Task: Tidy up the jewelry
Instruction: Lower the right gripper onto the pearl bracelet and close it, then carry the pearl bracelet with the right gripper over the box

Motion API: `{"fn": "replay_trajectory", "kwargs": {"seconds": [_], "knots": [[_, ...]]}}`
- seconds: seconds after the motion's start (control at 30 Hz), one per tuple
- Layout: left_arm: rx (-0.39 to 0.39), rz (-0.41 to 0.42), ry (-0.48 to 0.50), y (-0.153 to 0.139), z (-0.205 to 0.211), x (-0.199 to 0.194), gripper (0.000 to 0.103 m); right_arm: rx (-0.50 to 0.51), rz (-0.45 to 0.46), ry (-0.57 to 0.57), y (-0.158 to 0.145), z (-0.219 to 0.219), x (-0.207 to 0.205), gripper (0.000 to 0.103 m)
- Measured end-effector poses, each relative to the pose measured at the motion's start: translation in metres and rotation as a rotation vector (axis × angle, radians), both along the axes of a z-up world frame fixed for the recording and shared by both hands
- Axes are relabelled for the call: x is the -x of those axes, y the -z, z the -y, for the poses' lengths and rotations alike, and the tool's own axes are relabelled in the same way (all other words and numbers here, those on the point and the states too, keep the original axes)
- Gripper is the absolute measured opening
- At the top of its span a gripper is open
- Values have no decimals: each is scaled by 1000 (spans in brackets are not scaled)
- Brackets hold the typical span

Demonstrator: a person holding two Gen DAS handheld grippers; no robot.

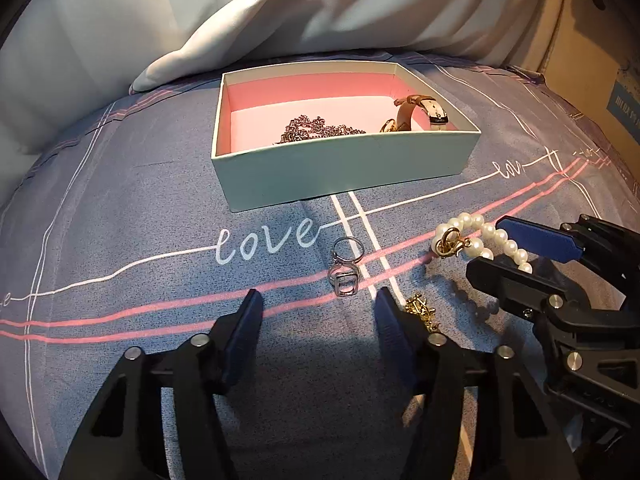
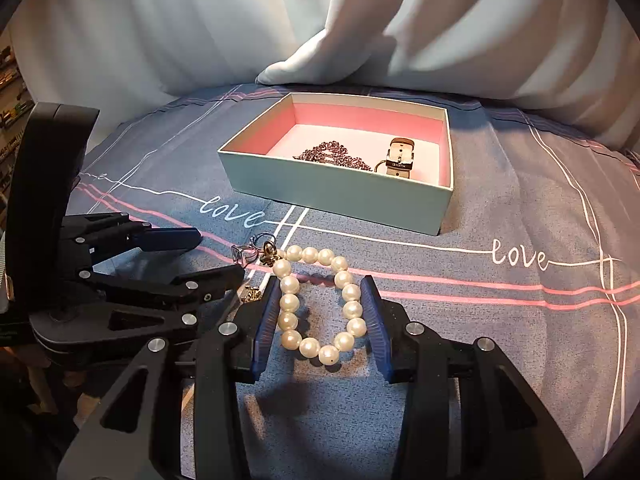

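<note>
Here the bedspread (image 1: 140,200) is soft and yields, so pressing down only sinks. The box (image 2: 336,196), open-topped with thin card walls, sits well apart ahead with a bare floor patch for more. The pearl bracelet (image 2: 316,300), limp and slippery, lies between the right gripper (image 2: 322,312) pads, which pinch both its sides. The 2 linked rings (image 1: 344,268), tiny and hard, lie ahead of the left gripper (image 1: 318,308), whose jaws stand apart, empty.
</note>
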State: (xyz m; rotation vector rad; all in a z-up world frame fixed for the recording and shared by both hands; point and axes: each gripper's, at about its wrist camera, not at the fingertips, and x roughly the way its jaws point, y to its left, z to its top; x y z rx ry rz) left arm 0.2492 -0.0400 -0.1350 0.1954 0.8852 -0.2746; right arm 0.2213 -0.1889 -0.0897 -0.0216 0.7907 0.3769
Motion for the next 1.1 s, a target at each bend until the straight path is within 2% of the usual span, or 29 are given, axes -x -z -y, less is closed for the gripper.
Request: {"fn": "replay_trajectory", "kwargs": {"seconds": [0.07, 0.13, 0.23, 0.57, 0.8, 0.97, 1.1], "knots": [[5, -5, -14, -2, -3, 0, 0, 0, 9, 5, -3, -1, -1, 41], [41, -24, -25, -5, -7, -3, 0, 0, 20, 9, -7, -1, -2, 41], [37, -1, -24, -13, -6, -2, 0, 0, 28, 4, -12, -3, -2, 41], [126, 69, -43, -64, -7, -23, 0, 12, 97, -11, -46, -13, -21, 41], [166, 138, -42, -104, -2, -50, 0, 45, 163, -9, -84, -20, -48, 41], [209, 167, -65, -131, -1, -76, 1, 57, 174, 14, -100, -20, -75, 41], [215, 180, -78, -145, 0, -90, 1, 73, 180, 27, -112, -20, -90, 41]]}}
